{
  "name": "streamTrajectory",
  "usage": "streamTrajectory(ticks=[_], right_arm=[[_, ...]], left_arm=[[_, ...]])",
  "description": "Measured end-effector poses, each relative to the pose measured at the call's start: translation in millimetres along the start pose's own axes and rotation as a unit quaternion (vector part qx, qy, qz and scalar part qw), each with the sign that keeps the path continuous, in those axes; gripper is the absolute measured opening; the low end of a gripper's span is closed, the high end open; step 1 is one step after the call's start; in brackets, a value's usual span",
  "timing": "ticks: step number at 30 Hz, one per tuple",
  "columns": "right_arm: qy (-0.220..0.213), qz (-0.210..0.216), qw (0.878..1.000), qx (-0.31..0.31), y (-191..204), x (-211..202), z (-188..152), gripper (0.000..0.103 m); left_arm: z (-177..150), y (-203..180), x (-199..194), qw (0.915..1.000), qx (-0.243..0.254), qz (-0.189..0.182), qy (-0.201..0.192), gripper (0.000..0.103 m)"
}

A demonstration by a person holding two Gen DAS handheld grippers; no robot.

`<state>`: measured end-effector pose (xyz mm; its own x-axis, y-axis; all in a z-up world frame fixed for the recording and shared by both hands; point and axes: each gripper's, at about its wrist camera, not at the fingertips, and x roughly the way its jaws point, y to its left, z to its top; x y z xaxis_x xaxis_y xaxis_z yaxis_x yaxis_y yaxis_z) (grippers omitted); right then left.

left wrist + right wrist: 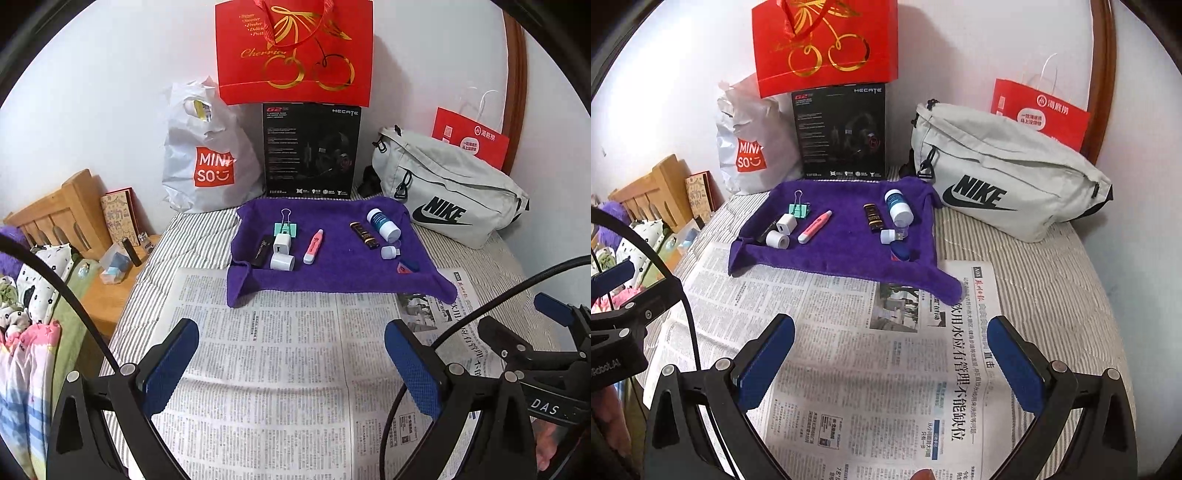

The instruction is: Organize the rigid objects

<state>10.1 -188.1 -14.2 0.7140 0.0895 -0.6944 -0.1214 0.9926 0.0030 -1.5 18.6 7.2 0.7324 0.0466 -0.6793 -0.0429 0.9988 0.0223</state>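
Both grippers spread wide and empty above the printed newspaper sheet [280, 369].
Left gripper [291, 365] and right gripper [894, 360] occupy the lower frame; at frame centre, the purple cloth towel [332, 273] carries a pink plastic highlighter pen [313, 246], a white cube-shaped charger [281, 245] and a white bottle with blue label [383, 222].

NIKE on grey bag [443, 188]; MINISO on white bag [207, 162]; HECATE on black box [312, 147].

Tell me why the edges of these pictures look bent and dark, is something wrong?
Left wrist view: fisheye lens bows the wooden post, corners black; purple towel sharp, light soft and even. Right wrist view: same curving and dark corners, newspaper print crisp, gold foil on the red bag glints.
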Motion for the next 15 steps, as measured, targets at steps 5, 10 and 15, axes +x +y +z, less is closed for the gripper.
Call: streamTrajectory(ticks=[5,10,15], right_arm=[[0.0,-0.005,1.0,-0.001,-0.5,-2.1,-3.4,0.102],[0.0,-0.017,1.0,0.002,-2.7,-3.2,-5.3,0.102],[0.001,-0.019,1.0,0.004,-4.1,-4.7,-6.6,0.102]], left_arm=[[-3.7,0.8,3.1,1.0,0.0,0.004,0.007,0.102],[-6.0,1.3,1.6,1.0,0.001,0.003,0.009,0.102],[-7.4,2.0,-0.3,1.0,0.0,0.003,0.006,0.102]])
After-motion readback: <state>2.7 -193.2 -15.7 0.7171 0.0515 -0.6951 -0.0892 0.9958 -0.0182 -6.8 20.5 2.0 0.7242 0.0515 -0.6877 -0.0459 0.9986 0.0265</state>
